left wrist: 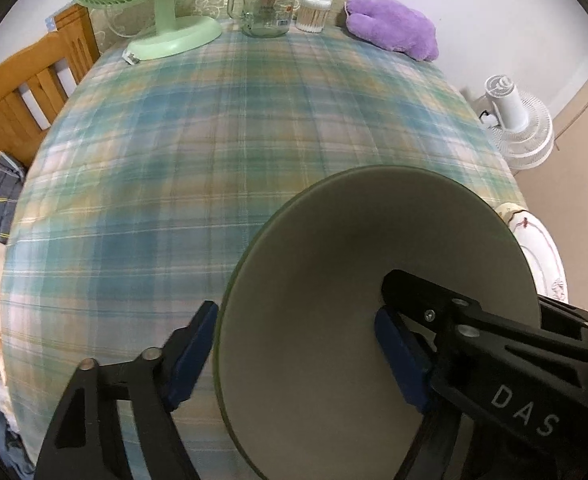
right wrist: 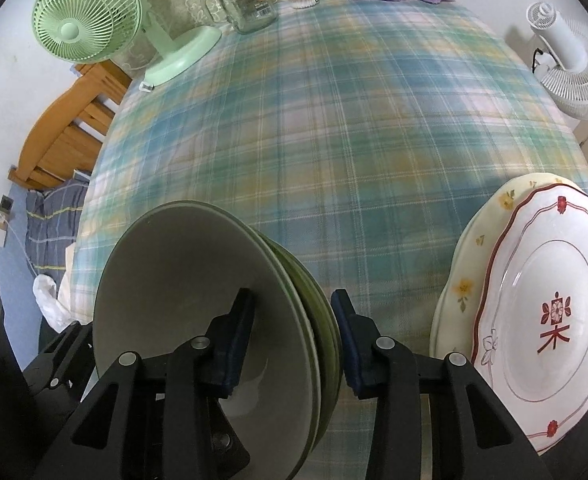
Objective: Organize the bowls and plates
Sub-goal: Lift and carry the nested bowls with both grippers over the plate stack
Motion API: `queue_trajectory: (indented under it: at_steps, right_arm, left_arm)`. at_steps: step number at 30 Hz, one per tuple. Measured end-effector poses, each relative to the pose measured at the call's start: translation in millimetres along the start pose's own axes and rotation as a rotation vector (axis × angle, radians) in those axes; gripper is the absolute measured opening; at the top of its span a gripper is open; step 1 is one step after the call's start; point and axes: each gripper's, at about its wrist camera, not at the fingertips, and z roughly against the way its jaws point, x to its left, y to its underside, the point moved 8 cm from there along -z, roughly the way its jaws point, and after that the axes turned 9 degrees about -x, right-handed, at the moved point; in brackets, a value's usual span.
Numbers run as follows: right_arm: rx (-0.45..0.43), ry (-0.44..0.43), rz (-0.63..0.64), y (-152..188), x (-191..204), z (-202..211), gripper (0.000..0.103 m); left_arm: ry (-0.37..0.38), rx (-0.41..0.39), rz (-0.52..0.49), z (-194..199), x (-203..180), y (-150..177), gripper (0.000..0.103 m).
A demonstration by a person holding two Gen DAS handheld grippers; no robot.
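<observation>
Two hand-held grippers work the same nest of matte sage-green ceramic bowls [right wrist: 197, 312] on a table covered in blue-green plaid cloth [right wrist: 334, 128]. The right gripper [right wrist: 291, 340] straddles the nest's right-hand rims, one blue pad inside the top bowl, the other just outside the stacked edges; whether the pads actually press cannot be told. The left gripper [left wrist: 296, 354] straddles the opposite wall of the top bowl [left wrist: 374, 280], its pads clear of the ceramic, so it is released. Just right of the right gripper lie two stacked plates, a white scalloped one with red trim [right wrist: 550, 312] on a cream flowered one [right wrist: 466, 276]. The risk, judging from here: the smooth rims could slip from a shallow pinch, or a lift could take only the top bowl and rock the others; a swing right could knock the plates.
</observation>
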Motion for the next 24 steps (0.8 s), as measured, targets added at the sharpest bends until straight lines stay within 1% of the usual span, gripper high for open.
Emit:
queue_trajectory:
  at_steps: [2, 3, 4, 17, 20, 24]
  right_arm:
    - [-0.001, 0.001, 0.002, 0, 0, 0, 0.042]
    - [-0.001, 0.001, 0.003, 0, 0, -1, 0.042]
    - [-0.001, 0.003, 0.005, -1, 0, -1, 0.042]
    - [0.002, 0.054, 0.002, 2, 7, 5, 0.043]
    - [-0.002, 0.062, -0.007, 6, 11, 11, 0.043]
    - [-0.028, 0.074, -0.020, 9, 18, 24, 0.043]
  left_arm:
    - [0.012, -0.012, -0.004, 1, -2, -1, 0.070]
    - [0.019, -0.016, -0.005, 2, -4, -2, 0.065]
    - [0.027, -0.018, -0.005, 2, -5, -2, 0.064]
    - [0.036, 0.009, -0.002, 13, -1, 3, 0.062]
    - [0.047, 0.001, -0.013, 23, 1, 4, 0.062]
    - [0.063, -0.019, -0.035, 36, 3, 5, 0.062]
